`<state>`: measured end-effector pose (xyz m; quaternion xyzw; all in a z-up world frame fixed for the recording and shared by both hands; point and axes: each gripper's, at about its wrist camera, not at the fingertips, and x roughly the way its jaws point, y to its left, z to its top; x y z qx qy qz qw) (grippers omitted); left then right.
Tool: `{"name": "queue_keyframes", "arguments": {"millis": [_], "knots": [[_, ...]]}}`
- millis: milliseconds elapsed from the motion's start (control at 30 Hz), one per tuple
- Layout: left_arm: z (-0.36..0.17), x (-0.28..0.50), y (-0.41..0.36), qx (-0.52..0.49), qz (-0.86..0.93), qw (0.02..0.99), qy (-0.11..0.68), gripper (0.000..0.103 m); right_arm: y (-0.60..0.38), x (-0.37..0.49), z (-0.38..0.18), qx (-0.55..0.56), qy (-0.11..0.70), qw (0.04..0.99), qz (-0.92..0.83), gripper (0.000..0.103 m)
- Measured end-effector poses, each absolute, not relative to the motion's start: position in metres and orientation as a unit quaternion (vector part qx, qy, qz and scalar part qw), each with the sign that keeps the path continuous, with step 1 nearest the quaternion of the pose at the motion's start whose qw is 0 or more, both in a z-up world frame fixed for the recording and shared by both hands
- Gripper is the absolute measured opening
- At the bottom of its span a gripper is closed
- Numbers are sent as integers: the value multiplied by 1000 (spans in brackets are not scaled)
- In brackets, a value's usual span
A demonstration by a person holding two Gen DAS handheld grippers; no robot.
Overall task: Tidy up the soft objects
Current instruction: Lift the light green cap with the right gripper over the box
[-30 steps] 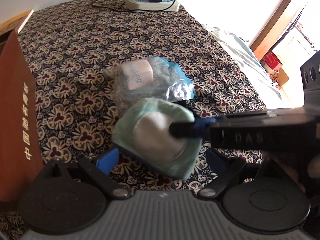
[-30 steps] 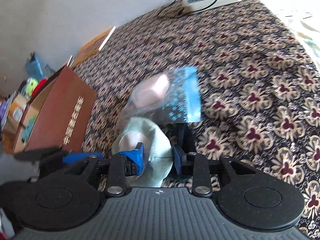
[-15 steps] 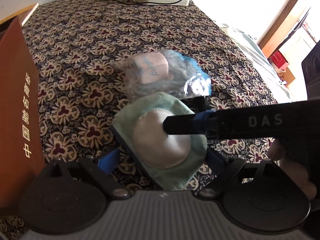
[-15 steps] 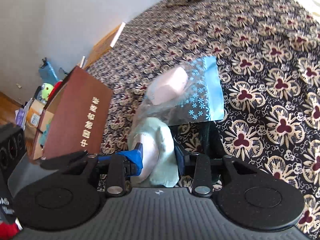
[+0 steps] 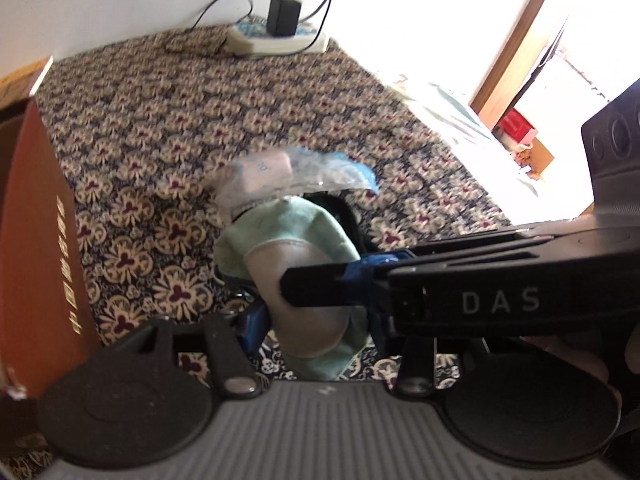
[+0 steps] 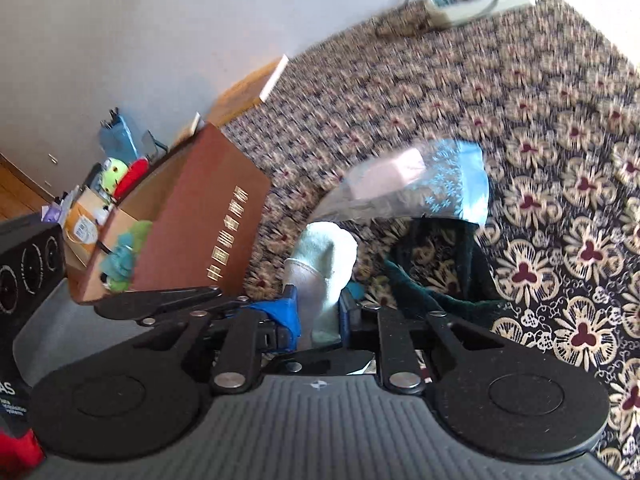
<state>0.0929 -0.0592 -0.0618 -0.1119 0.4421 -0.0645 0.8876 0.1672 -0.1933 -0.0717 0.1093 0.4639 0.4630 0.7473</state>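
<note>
Mint-green terry cloth with a grey-white rounded panel: a soft pad (image 5: 298,276), looks like a puff or mitt; exact kind not clear. It sits lifted, directly ahead of both grippers and pinched between them.

Right gripper (image 6: 318,316): jaws have just been closing and now stand almost together, blue pads pressed on the lower edge of the soft pad, which stands up from the pads and flops a little at its top.

Left gripper (image 5: 316,330): jaws have just been closing to about half width, with the soft pad between them. Blue pads lie close against its sides, but the right gripper's finger crosses in front, so contact is not certain.

Clear plastic bag (image 6: 412,188) with a blue snowflake band and a pale pink block inside: just beyond the soft pad, its near edge draped over the pad's top. Brown box (image 6: 200,224) with gold lettering: off to the left of both grippers. Power strip (image 5: 276,38): far ahead, at the back edge of the floral cloth (image 5: 160,128).

Handling judgement: light, limp, compressible, not fragile. It folds where unsupported, so grip at the stitched rim where the layers are thickest. The bag looks slippery and could drag along with the pad.
</note>
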Motion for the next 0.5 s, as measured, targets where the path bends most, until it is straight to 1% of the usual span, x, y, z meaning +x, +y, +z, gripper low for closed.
{"name": "queue_keyframes", "arguments": {"millis": [167,333,500], "knots": [[-23,73,-49,-81,-71,913,393,41,-178,144,-29,113,415,758,490,0],[9,51,-16,-94,-70,928,353,40,-158,129,3,121,375,764,511,0],[35,27,25,-90,-42,943,318,38,-116,118,33,107,342,755,549,0]]}}
